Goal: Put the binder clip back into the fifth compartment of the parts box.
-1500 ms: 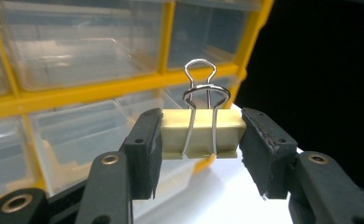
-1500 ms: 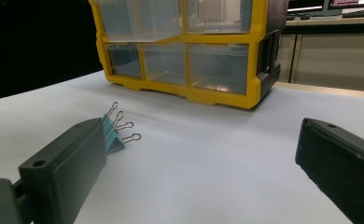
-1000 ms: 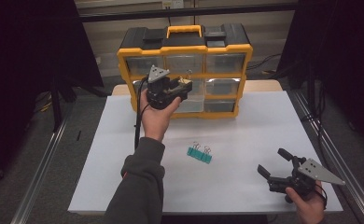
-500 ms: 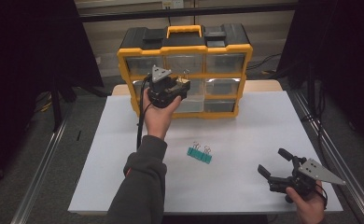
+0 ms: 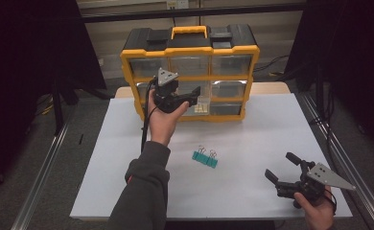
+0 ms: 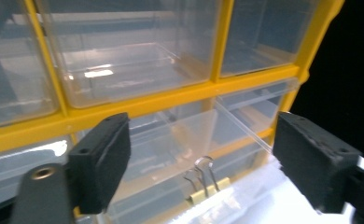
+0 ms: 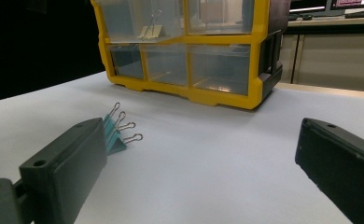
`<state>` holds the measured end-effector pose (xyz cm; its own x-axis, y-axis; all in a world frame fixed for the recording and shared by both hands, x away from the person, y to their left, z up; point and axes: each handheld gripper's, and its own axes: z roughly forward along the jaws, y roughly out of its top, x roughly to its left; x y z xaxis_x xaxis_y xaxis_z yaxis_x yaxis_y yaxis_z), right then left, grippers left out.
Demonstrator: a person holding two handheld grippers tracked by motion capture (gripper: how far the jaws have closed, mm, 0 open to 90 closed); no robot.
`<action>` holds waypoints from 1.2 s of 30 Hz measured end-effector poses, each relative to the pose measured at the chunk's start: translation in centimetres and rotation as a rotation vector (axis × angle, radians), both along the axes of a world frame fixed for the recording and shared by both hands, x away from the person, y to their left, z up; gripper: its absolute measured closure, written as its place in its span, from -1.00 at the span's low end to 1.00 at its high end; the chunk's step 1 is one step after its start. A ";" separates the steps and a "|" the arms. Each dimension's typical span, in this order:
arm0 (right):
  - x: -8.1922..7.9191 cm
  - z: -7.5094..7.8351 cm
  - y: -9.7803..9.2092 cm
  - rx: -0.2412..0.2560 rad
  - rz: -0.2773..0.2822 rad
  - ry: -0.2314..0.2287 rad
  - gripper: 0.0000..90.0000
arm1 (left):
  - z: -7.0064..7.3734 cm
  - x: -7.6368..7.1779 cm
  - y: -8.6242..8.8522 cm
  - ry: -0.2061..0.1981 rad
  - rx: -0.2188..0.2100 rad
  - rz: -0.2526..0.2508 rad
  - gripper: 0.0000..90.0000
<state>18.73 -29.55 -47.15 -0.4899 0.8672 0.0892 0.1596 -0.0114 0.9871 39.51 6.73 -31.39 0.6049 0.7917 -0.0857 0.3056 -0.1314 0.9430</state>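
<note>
A yellow and black drawer organizer (image 5: pixel 190 52) stands at the back of the white table. One clear middle-row drawer (image 6: pixel 194 135) is pulled out, and a yellow binder clip (image 6: pixel 204 184) lies in it. My left gripper (image 5: pixel 191 99) is held up just in front of that drawer, open (image 6: pixel 203 158) and holding nothing. Two teal binder clips (image 5: pixel 204 157) lie together mid-table, also seen as teal clips (image 7: pixel 113 133) from the right gripper view. My right gripper (image 5: pixel 280 165) rests low at the front right, open (image 7: pixel 203 163) and empty, facing the clips and the organizer (image 7: pixel 194 51).
The white table sheet (image 5: pixel 252 139) ends close to my right hand at the front right edge. Metal rails (image 5: pixel 46 163) run along both sides of the table. Dark curtains flank the space behind the organizer.
My left gripper has drifted slightly to the right in front of the organizer. The right gripper and the teal clips have stayed put.
</note>
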 end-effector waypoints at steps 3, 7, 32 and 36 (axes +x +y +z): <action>0.0 0.0 0.0 0.002 -0.003 0.002 -0.96 | 0.1 -0.7 0.1 0.003 -0.004 -0.027 -0.69; 0.0 0.0 0.0 0.000 0.000 0.001 -0.96 | 0.0 -1.4 0.2 0.003 -0.010 -0.046 -0.75; 0.0 0.0 0.1 -0.004 0.003 0.002 -0.96 | -2.8 -5.9 0.7 0.003 -0.027 -0.170 -0.82; 0.0 0.0 0.1 -0.002 0.000 0.000 -0.96 | -3.9 -6.4 0.7 0.018 -0.021 -0.193 -0.84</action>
<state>18.69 -29.42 -47.14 -0.4903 0.8672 0.0869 0.1591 -0.0089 0.9872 33.11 7.48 -35.26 0.7437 0.6589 -0.1133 0.2937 -0.1698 0.9407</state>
